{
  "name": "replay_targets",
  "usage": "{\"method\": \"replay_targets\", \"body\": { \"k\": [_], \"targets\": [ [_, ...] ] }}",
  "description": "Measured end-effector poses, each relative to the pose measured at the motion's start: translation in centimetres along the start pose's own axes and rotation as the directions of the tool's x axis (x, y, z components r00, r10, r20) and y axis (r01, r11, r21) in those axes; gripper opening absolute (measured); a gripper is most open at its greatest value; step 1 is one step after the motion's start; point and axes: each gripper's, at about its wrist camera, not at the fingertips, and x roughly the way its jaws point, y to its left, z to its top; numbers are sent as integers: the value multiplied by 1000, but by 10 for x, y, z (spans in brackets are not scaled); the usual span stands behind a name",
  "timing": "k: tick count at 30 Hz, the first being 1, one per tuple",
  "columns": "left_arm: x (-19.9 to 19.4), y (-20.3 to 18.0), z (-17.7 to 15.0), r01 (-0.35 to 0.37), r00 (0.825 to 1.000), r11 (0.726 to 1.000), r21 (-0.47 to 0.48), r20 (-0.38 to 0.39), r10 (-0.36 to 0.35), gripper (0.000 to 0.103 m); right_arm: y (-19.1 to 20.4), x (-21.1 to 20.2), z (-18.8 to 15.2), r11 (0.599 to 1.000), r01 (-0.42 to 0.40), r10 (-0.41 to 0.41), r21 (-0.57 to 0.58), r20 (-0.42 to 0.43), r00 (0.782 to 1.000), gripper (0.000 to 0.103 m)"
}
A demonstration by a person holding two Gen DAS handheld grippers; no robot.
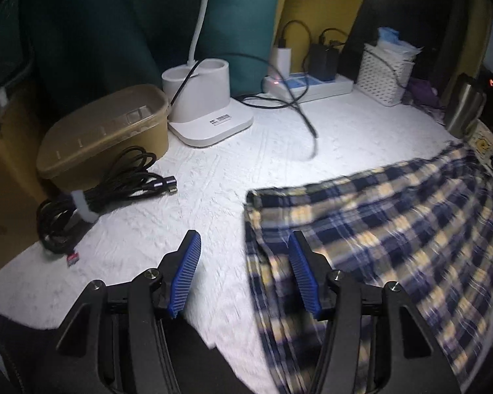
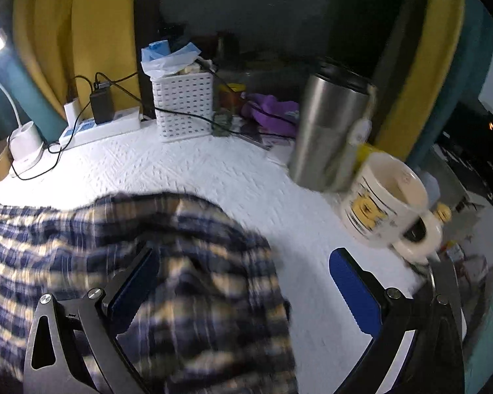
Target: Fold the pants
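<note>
Pants [image 1: 394, 229], one plaid pair in navy, cream and yellow, lay spread on the white textured tabletop [image 1: 213, 170] in the left wrist view, filling its right half and blurred. The left gripper [image 1: 245, 249] hung over the pants' near left edge with its two blue-padded jaws apart and nothing pinched between them; its right finger stood over the cloth, its left over bare table. Behind it sat one tan lidded tub [image 1: 105, 131], contents not readable, one bundle of black cable [image 1: 98, 193] tied with a white strap just beside it, and one white lamp base [image 1: 207, 105] whose cup held only a cable running through. One white power strip [image 1: 309, 83] carried two plugs, a white charger [image 1: 281, 55] and a black adapter [image 1: 323, 59]. One white perforated basket [image 1: 386, 72] held pale blue and white bags, and one steel tumbler [image 1: 465, 105] stood at the far right. In the right wrist view the pants [image 2: 65, 236] covered the lower left, bunched and blurred. The right gripper [image 2: 243, 256] was spread wide, released, its left finger over the plaid and its right over white table. The basket [image 2: 184, 105] again showed plastic bags and scraps inside. The tumbler [image 2: 328, 131] stood just beside one cream mug [image 2: 384, 203] with yellow print, its inside appearing empty; purple cloth [image 2: 272, 111] lay behind.
</note>
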Motion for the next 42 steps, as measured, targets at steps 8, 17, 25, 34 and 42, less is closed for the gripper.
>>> {"method": "replay_targets", "body": {
  "k": [8,17,25,34,42],
  "targets": [
    [-38,-24,-42,110,994,994,-7,-15,-111,56,-19,-14,-45,992,-52,55,111,-32,998,103],
    [-43,-38,-84,147,986,987,-58,-75,-151,55,-39,-8,-82,964,-129,149,232,-71,986,95],
    [-47,-41,-90,69,997,997,-28,-38,-70,0,-37,-2,-89,938,-209,233,276,-57,971,61],
    [-57,-26,-94,1,999,999,-54,-37,-3,0,-38,-13,-87,971,-150,159,186,-36,987,38],
    [-64,-12,-89,-3,999,994,-113,-44,-2,1,-33,-14,-99,985,-87,98,148,-67,993,43]
  ]
}}
